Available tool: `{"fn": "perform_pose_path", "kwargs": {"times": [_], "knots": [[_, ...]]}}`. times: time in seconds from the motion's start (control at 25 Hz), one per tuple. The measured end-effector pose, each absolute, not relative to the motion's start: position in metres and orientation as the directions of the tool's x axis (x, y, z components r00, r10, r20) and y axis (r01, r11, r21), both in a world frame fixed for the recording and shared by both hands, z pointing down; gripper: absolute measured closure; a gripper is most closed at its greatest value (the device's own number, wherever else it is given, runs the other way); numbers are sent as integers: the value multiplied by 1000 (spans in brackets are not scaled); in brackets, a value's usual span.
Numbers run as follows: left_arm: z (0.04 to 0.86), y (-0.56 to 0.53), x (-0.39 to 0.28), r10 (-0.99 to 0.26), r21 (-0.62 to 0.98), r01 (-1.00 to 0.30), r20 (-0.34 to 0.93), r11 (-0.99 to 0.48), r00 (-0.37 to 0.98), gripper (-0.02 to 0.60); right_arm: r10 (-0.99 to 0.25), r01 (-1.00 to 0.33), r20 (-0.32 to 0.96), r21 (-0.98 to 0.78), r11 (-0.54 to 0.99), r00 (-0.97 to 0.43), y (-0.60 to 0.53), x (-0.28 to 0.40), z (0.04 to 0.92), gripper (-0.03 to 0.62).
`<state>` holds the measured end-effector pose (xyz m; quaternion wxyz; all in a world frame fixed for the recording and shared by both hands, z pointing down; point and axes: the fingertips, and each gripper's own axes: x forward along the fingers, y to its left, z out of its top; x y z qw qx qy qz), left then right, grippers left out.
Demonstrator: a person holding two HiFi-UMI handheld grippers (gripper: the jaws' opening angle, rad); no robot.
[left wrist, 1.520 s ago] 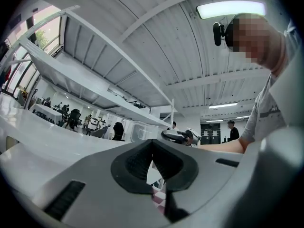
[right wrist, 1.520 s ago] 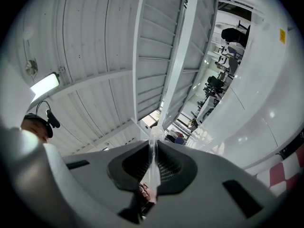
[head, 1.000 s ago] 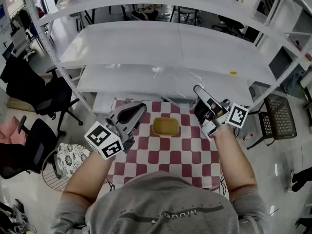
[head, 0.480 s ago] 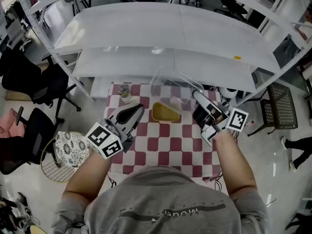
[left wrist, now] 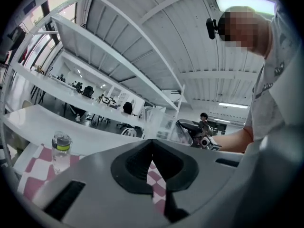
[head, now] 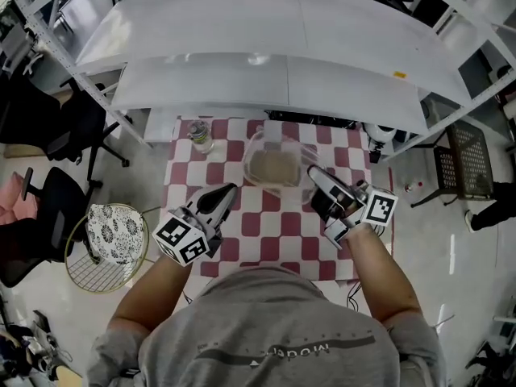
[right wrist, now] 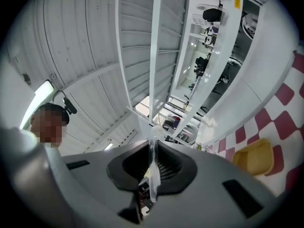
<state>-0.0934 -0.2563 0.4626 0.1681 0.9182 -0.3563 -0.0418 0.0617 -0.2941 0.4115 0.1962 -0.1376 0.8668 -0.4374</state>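
White shelves rise behind a red-and-white checked counter, seen from above a person who holds a tool in each hand. A wire basket sits on the floor just left of the counter. Over the counter's middle is a clear cover, its thin edge pinched in the right tool; the right gripper view shows the plastic clamped between the jaws. The left tool is over the counter's near left side, well apart from the cover, its jaws pressed together on nothing. A yellow tray lies on the counter under the cover; whether the two touch cannot be told. A bottle stands upright at the far left corner.
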Motion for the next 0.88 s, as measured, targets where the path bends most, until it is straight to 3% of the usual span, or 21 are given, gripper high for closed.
{"fn": "perform_pose_path", "kwargs": {"times": [0.32, 0.56, 0.88], "knots": [[540, -238, -83, -647, 377, -663, 188, -647, 739, 568, -467, -165, -94, -859, 485, -879, -276, 69, 492, 559], [580, -234, -85, -630, 404, -683, 278, -608, 725, 568, -471, -390, 115, -743, 544, -875, -260, 72, 555, 559], [606, -232, -82, -595, 386, -688, 347, -614, 725, 568, -454, -473, 210, -640, 605, -866, -243, 68, 589, 559]]}}
